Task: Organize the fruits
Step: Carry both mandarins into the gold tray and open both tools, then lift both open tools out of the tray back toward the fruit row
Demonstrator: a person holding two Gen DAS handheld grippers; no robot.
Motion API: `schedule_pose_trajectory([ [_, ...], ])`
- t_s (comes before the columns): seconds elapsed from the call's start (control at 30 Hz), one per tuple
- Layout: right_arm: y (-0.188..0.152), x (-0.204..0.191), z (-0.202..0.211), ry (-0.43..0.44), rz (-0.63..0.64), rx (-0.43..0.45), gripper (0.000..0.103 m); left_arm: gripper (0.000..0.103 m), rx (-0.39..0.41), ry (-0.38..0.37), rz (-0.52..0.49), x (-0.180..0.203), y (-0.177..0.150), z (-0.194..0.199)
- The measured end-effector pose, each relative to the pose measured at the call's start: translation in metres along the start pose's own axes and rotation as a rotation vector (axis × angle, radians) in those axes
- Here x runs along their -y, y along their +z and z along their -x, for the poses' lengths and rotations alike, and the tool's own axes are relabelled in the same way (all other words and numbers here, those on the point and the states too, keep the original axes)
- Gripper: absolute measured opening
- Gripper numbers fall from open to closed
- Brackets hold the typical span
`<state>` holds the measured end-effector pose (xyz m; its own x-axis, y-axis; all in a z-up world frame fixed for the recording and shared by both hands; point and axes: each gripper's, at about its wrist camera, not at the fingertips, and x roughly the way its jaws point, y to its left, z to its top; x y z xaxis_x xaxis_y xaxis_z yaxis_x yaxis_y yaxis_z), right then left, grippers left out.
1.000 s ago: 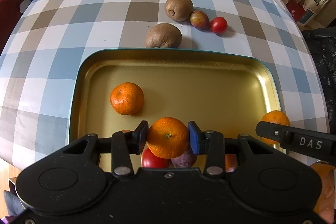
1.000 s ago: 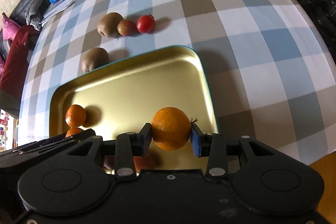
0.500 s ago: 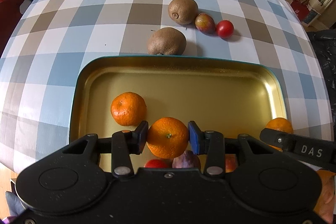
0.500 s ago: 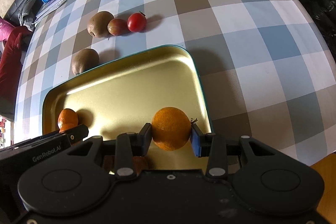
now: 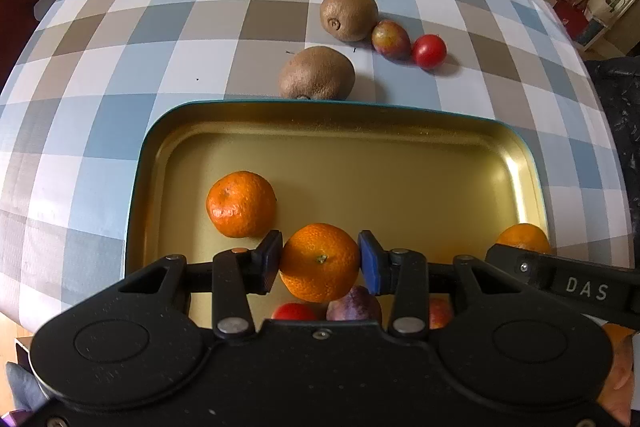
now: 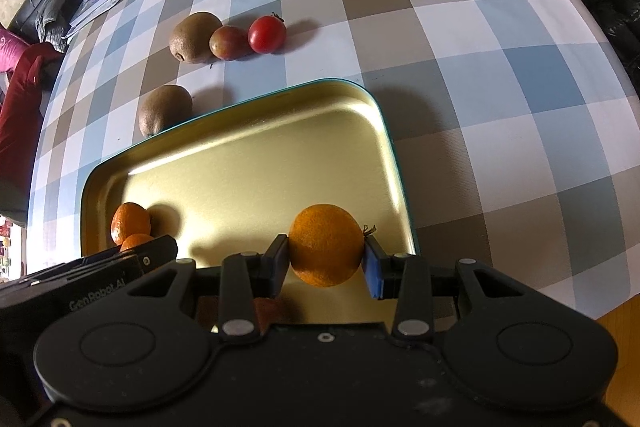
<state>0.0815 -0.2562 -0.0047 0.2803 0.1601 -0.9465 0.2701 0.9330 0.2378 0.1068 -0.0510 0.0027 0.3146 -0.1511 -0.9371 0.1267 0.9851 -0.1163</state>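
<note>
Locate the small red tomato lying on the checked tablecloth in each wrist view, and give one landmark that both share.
Left wrist: small red tomato upper right, beyond the gold tray.
Right wrist: tomato upper centre-left.
Shared landmark: the purplish plum touching it.

Glossy gold metal tray, matt checked tablecloth.
</note>
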Motion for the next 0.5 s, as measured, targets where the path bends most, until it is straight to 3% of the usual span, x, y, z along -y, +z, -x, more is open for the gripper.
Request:
schedule_pose_trajectory([
  [0.5, -0.003, -0.008, 0.013, 0.025, 0.051, 0.026, 0.04, 0.052, 0.026, 0.01, 0.001, -0.001, -0.004, 0.009],
])
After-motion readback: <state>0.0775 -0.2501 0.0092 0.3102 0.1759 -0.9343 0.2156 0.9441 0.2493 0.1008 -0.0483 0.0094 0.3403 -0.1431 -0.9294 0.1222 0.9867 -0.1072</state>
